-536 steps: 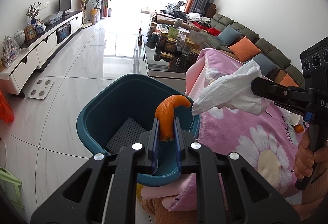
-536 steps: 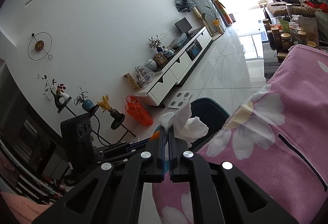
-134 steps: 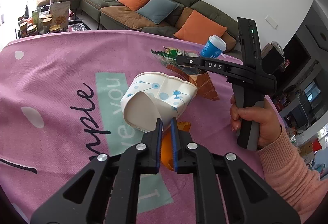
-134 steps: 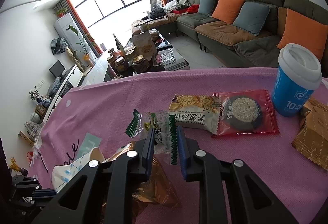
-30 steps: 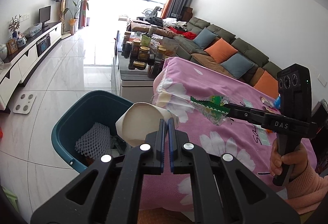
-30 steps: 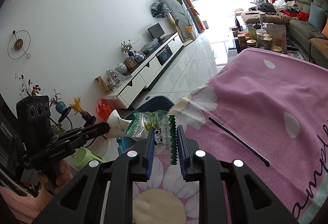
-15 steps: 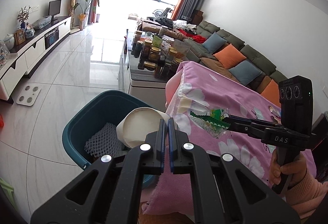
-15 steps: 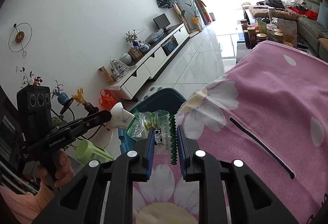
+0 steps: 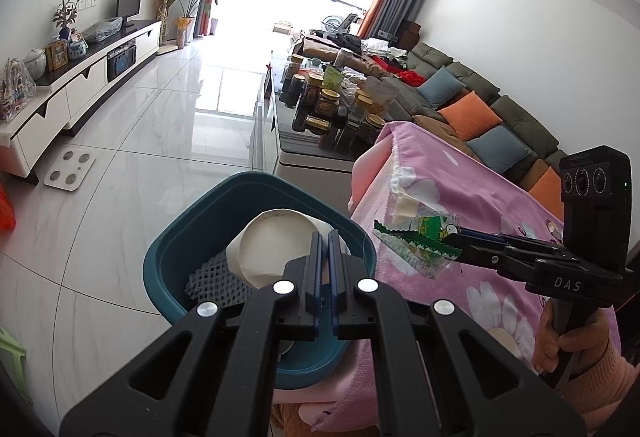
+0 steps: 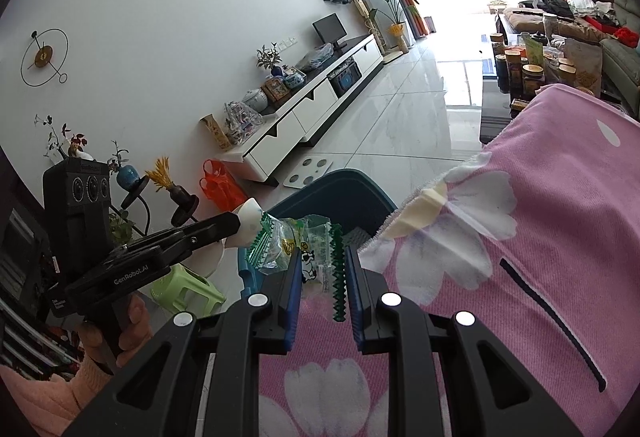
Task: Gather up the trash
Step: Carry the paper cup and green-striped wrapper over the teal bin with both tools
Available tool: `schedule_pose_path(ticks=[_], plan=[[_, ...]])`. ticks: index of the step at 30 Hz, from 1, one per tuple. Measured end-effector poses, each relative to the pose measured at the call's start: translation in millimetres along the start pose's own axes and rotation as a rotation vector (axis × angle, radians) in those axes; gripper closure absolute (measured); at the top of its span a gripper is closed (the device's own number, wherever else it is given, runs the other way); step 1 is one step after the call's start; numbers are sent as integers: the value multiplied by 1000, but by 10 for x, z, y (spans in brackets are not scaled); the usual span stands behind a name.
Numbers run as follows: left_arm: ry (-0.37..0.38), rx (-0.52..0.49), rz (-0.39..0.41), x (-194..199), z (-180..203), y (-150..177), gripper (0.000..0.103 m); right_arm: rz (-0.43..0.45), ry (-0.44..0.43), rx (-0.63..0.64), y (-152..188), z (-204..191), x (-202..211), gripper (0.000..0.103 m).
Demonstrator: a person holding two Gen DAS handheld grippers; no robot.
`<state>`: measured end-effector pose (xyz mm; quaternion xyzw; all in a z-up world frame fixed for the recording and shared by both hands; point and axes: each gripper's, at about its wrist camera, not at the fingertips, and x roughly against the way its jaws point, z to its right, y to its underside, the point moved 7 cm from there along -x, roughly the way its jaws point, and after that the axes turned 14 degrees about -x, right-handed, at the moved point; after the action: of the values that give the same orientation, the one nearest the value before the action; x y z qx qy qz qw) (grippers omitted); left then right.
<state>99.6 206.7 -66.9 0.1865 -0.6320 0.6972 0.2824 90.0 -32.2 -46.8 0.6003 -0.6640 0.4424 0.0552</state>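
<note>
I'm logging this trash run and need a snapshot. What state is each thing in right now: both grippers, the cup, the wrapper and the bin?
Left gripper: shut on the paper cup's wall.
Paper cup: squashed, held above the bin.
Right gripper: shut on the wrapper.
Wrapper: empty, crumpled, held over the pink tablecloth's edge.
Bin: open, holding white foam netting.
</note>
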Motion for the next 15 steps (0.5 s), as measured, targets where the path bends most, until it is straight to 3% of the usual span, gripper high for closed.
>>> schedule_pose_path(ticks=[15], plan=[[-36,43,-65,-320,-218,144,100,-65,15,22,-70,-48,-362,84]])
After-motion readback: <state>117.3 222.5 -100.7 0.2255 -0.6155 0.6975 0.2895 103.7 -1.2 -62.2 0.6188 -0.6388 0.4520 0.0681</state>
